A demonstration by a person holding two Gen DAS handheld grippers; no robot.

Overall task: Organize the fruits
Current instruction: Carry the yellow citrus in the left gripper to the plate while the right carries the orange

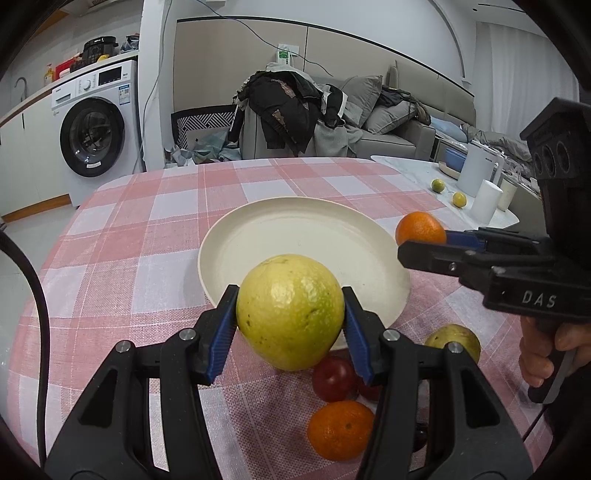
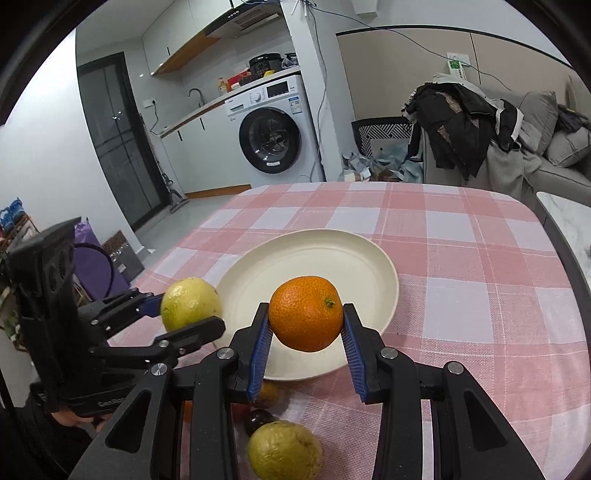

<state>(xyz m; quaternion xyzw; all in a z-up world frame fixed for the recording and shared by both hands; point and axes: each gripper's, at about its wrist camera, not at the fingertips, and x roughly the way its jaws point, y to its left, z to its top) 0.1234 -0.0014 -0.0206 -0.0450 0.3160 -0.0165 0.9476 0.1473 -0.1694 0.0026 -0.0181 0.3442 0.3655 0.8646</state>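
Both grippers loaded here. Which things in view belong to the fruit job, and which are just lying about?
Job: yellow-green fruit in left gripper, orange in right gripper, cream plate, loose fruit on cloth.
Lying about: washing machine, white jug, clothes pile.

This is a lived-in home, an open room joining a kitchen-laundry corner to a sitting area. Ahead of the tongs, past the surface under its pink checked cloth [image 1: 155,229], a white front-loading washing machine [image 1: 94,129] stands beneath a counter with a tap [image 2: 195,94] and an extractor hood [image 2: 247,16] above. Further to the right, a grey sofa [image 1: 391,122] with cushions is heaped with dark clothes [image 1: 288,107]. A white kettle [image 1: 478,170] stands on a side table off to the right.
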